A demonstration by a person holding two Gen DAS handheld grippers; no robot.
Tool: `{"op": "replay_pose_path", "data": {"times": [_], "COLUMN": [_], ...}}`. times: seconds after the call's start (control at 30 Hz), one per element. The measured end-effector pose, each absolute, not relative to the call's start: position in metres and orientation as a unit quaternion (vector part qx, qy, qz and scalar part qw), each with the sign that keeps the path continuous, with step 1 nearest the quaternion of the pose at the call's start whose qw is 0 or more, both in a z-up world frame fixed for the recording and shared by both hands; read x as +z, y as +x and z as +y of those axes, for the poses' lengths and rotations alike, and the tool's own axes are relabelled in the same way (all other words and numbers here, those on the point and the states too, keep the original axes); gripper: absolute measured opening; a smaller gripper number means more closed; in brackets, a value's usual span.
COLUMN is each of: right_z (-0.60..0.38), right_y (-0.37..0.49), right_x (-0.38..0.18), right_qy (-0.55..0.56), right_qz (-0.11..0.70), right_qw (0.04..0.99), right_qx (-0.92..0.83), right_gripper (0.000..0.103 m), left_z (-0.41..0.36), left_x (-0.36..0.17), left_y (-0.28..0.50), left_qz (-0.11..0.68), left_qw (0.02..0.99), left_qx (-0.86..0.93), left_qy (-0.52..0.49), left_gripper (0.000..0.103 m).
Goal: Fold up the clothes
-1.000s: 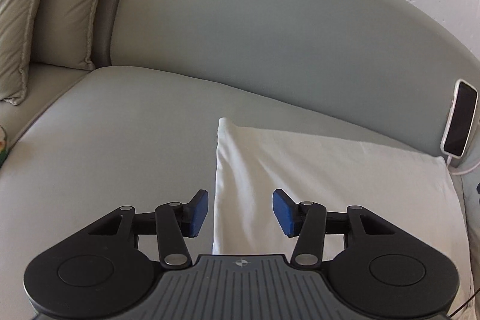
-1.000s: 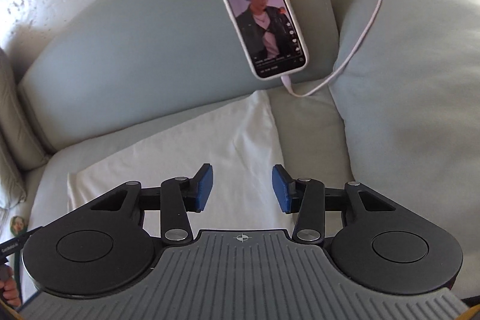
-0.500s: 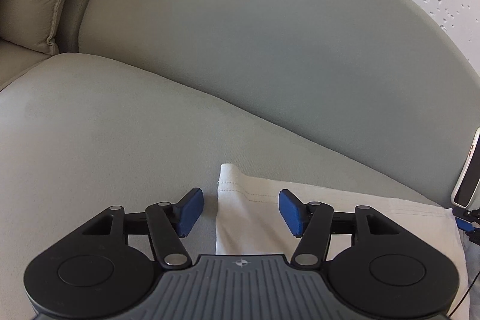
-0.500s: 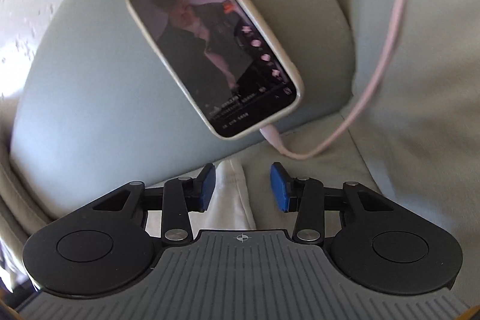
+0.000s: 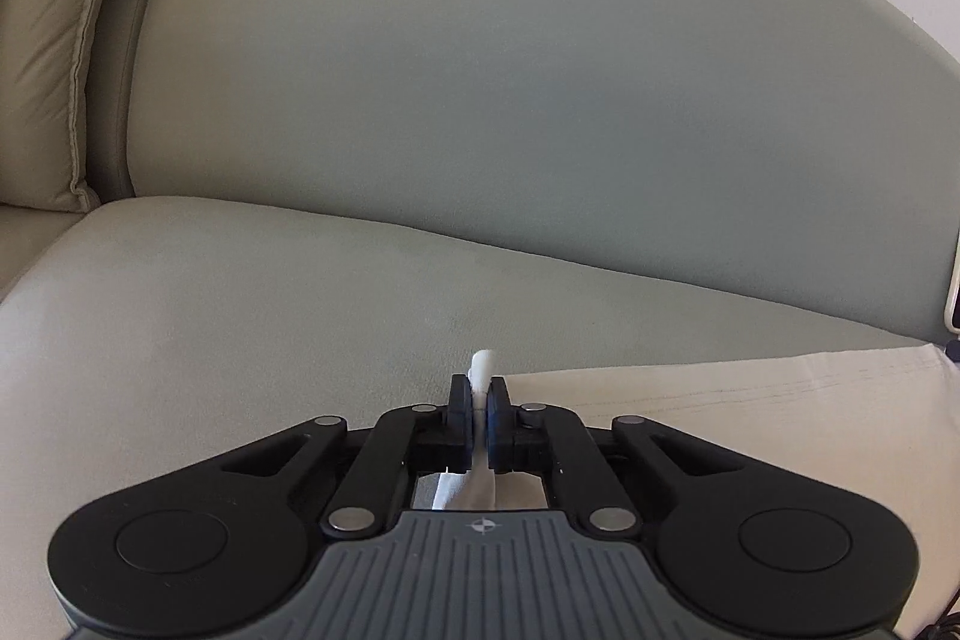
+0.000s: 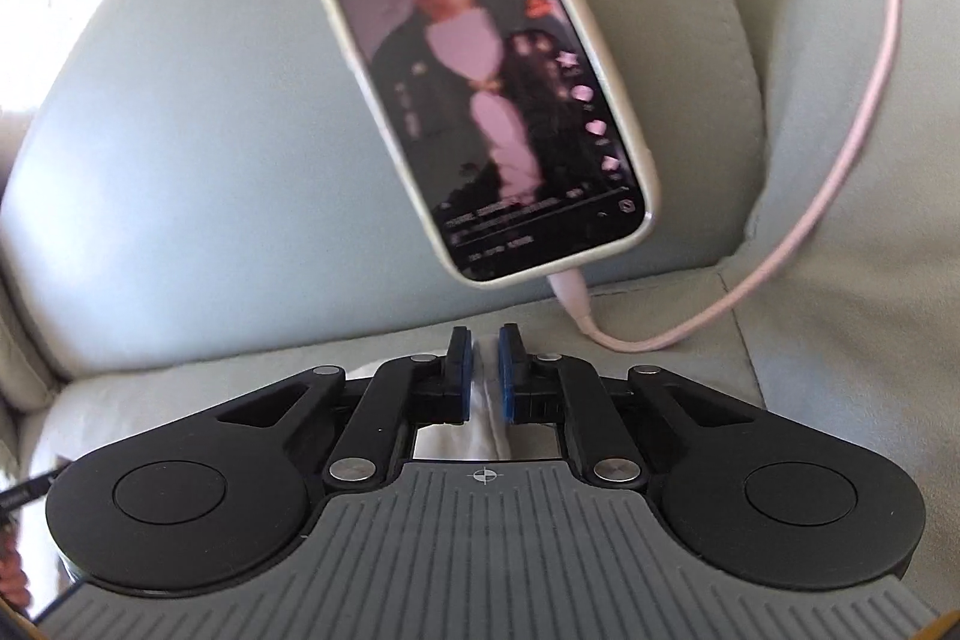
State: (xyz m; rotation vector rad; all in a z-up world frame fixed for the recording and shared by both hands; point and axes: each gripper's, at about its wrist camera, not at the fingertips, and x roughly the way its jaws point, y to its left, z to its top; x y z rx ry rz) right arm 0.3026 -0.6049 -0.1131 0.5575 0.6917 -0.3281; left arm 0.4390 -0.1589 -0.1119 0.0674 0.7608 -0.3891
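Observation:
A white folded garment lies flat on the grey-green sofa seat. My left gripper is shut on its far left corner, and a small tuft of white fabric sticks out past the blue pads. In the right wrist view my right gripper is low over the seat at the garment's far right corner. Its jaws are closing, and a fold of the white garment is squeezed between the pads. Most of the garment is hidden under both grippers' bodies.
A phone with a lit screen leans on the sofa backrest just beyond my right gripper. Its pink cable loops across the seat to the right. A grey cushion stands at right, a beige pillow at far left.
Both grippers moved forward and down to the garment's far corners. Their jaws went from wide apart to closed, each with a pinch of white fabric between the pads.

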Motion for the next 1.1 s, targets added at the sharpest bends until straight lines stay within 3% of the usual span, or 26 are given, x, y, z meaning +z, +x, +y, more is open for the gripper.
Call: {"op": "replay_pose_path", "data": {"times": [0.13,0.33,0.6,0.83,1.1], "right_z": [-0.588,-0.58,-0.536,-0.528,-0.507], "right_y": [0.299,0.25,0.125,0.006,-0.101], "right_x": [-0.099,-0.049,0.024,0.004,0.0], "right_qy": [0.243,0.291,0.344,0.356,0.353], "right_qz": [0.319,0.277,0.28,0.342,0.306], "right_qw": [0.901,0.897,0.881,0.851,0.86], "right_qx": [-0.163,-0.184,-0.165,-0.18,-0.206], "right_gripper": [0.005,0.005,0.005,0.005,0.005], "left_z": [-0.147,-0.122,-0.064,-0.032,-0.012], "left_x": [-0.098,-0.053,-0.023,-0.036,-0.033], "left_y": [0.425,0.372,0.261,0.161,0.091], "left_qz": [0.357,0.336,0.353,0.382,0.34], "left_qw": [0.918,0.924,0.917,0.91,0.926], "left_qx": [-0.173,-0.182,-0.164,-0.145,-0.143], "left_qy": [0.023,-0.016,-0.088,-0.077,-0.079], "left_gripper": [0.002,0.002,0.002,0.002,0.002]}}
